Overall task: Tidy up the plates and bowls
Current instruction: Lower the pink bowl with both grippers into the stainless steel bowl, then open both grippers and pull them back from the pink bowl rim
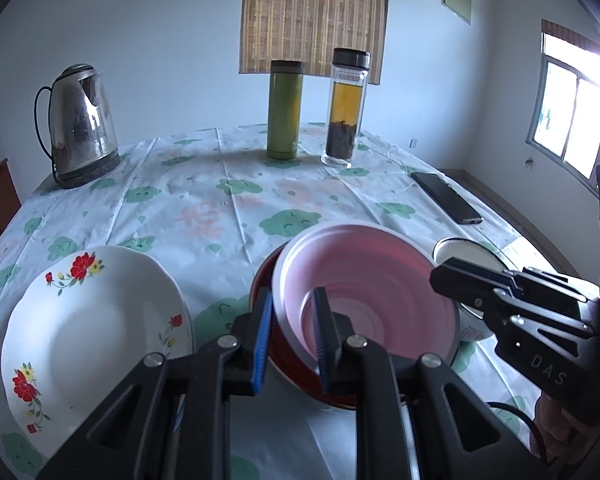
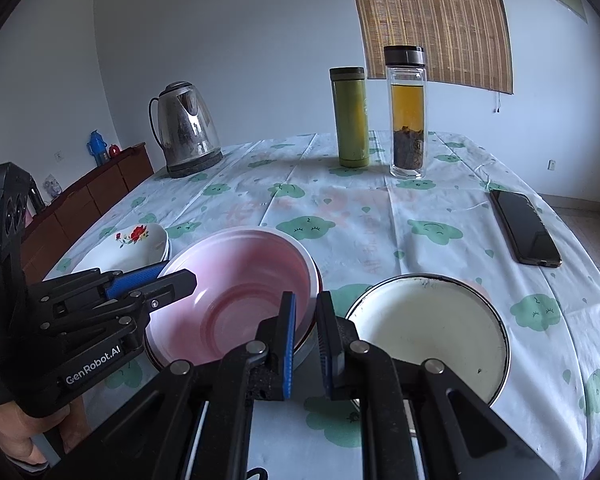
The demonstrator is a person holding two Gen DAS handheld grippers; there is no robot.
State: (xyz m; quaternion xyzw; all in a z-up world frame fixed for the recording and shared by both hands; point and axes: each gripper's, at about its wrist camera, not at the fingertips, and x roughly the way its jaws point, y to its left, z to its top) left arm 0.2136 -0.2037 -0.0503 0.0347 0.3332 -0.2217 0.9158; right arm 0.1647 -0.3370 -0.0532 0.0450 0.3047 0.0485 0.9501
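A pink bowl (image 1: 364, 280) (image 2: 236, 280) sits tilted inside a red bowl (image 1: 300, 376) at the near middle of the table. My left gripper (image 1: 294, 312) (image 2: 172, 274) is shut on the pink bowl's left rim, one blue pad inside and one outside. On the opposite rim my right gripper (image 2: 303, 312) (image 1: 440, 276) is shut the same way. A white floral plate (image 1: 92, 320) (image 2: 140, 240) lies left of the bowls. A white enamel bowl (image 2: 432, 328) (image 1: 460, 252) with a dark rim stands to their right, partly hidden by the right gripper in the left wrist view.
On the table's floral cloth (image 1: 220, 200), a steel kettle (image 1: 80, 120) stands at the far left. A green flask (image 1: 285, 112) and a glass tea bottle (image 1: 346, 108) stand at the back. A black phone (image 2: 526, 228) lies at the right edge. A wooden cabinet (image 2: 100, 188) is beyond the left side.
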